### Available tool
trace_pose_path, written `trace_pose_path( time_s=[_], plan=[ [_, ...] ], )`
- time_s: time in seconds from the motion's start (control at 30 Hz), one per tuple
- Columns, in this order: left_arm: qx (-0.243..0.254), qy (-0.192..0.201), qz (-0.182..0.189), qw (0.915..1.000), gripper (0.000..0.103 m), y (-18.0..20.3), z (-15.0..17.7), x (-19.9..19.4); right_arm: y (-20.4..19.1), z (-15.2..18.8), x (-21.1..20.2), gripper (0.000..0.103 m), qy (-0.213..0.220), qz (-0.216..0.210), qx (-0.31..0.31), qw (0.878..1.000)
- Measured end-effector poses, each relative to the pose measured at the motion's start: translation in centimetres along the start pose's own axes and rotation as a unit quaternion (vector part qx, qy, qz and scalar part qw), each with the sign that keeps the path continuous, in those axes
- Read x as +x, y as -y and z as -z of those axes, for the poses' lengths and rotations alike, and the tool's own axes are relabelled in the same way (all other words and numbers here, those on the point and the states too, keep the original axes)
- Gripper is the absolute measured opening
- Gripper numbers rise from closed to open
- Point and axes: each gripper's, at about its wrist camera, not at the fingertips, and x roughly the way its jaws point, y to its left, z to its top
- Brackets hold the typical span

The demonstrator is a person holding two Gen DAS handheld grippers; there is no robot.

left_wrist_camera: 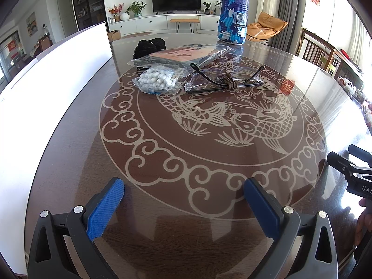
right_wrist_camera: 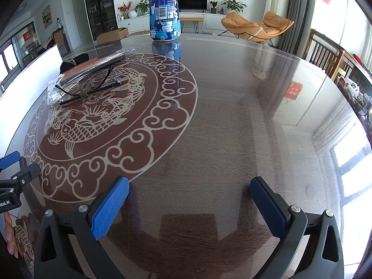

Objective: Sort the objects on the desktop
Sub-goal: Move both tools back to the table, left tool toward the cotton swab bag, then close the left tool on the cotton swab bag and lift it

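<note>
Up close, left gripper (left_wrist_camera: 183, 205) wide open, holding nothing, blue pads (left_wrist_camera: 105, 209) far apart over the table (left_wrist_camera: 162, 232). Same for right gripper (right_wrist_camera: 189, 205): wide open, empty, low over bare glass. Further out, near the middle of the round fish drawing, glasses (left_wrist_camera: 223, 81) lying flat, long side running left to right, arms spread toward the far side. Just left of them, bag of swabs (left_wrist_camera: 158, 81), white tips facing the camera. Behind, flat packet (left_wrist_camera: 183, 55) lying slanted, touching a black cloth (left_wrist_camera: 151, 45) at its far left. Further back, tall blue bottle (left_wrist_camera: 234, 11) standing straight up. On the left, white board (left_wrist_camera: 58, 69) along the table edge. Shiny dark glass top. Beyond, a living room with TV (left_wrist_camera: 176, 0), plants, orange chair (left_wrist_camera: 267, 26), curtains and bright windows.
</note>
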Motion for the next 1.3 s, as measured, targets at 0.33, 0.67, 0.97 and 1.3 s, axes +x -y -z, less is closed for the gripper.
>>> trace_pose_path(
  time_s=[0.33,0.67,0.97,1.3],
  plan=[
    [0.004,-0.003,0.005,1.0000,0.103,-0.2,0.0,0.0,0.0,0.0,0.0,0.103,0.000,0.000,0.000,1.000],
    [0.001,-0.043,0.001,0.9991,0.103,-3.1,-2.7,1.7,0.0,0.0,0.1,0.103,0.000,0.000,0.000,1.000],
    [0.000,-0.044,0.000,0.9990,0.103,-5.3,-7.5,5.1,0.0,0.0,0.1,0.103,0.000,0.000,0.000,1.000],
    [0.014,-0.013,0.008,0.9998,0.103,-5.0,-11.3,8.0,0.0,0.0,0.1,0.103,0.000,0.000,0.000,1.000]
  ],
)
